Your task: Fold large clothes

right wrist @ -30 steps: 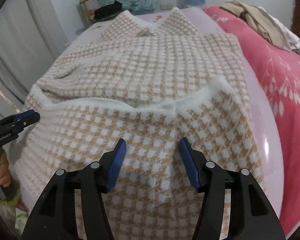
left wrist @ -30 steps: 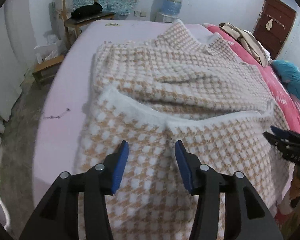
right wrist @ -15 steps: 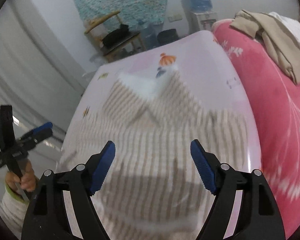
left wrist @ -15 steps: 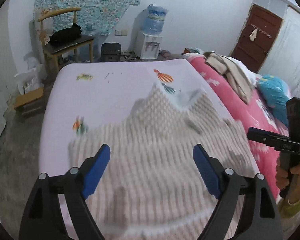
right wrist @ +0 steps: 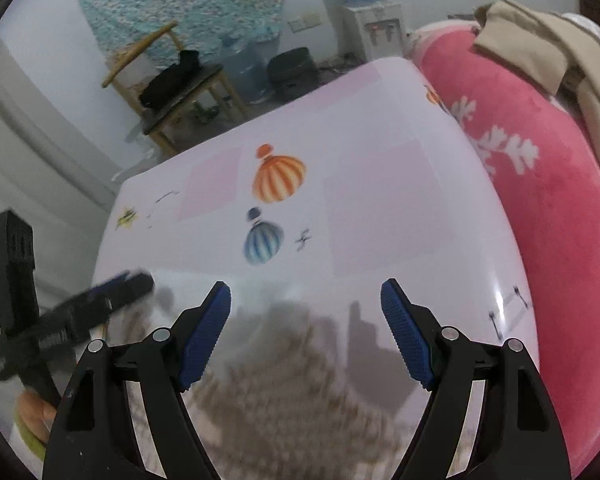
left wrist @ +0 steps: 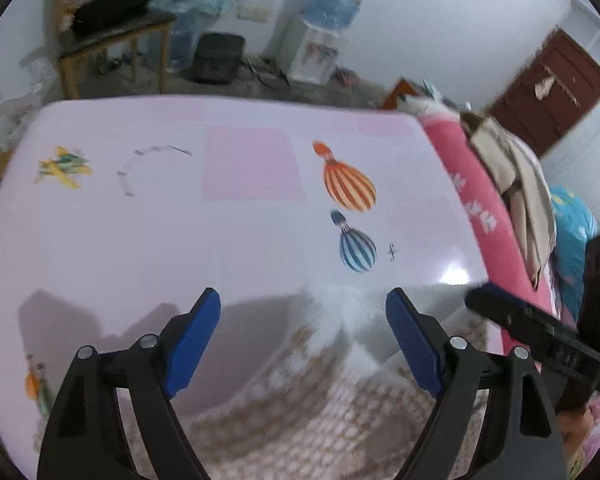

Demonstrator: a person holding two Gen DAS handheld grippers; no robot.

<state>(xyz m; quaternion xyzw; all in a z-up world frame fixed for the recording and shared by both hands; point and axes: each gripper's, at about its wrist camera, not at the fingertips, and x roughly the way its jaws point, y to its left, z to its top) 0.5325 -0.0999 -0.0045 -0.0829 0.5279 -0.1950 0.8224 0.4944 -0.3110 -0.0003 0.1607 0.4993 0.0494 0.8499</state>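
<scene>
The large tan-and-white checked garment (left wrist: 332,412) lies on the bed, blurred, and only its fluffy white collar end shows at the bottom of both views (right wrist: 284,400). My left gripper (left wrist: 303,296) hangs above the collar, open, with nothing between its blue pads. My right gripper (right wrist: 305,284) is likewise open and empty over the garment's upper edge. Each gripper shows in the other's view: the right gripper (left wrist: 484,300) at the right, the left gripper (right wrist: 136,280) at the left, held by a hand.
The pale pink sheet (left wrist: 180,240) with balloon prints stretches ahead. A pink blanket (right wrist: 540,208) with beige clothes (right wrist: 540,48) piled on it borders the right. Beyond the bed stand a wooden chair (left wrist: 112,28), a water dispenser (left wrist: 320,40) and a brown door (left wrist: 552,84).
Both grippers have travelled from the garment's folded lower part up toward its collar. Their jaws stand wider than a second ago. The garment now fills only the bottom of the views.
</scene>
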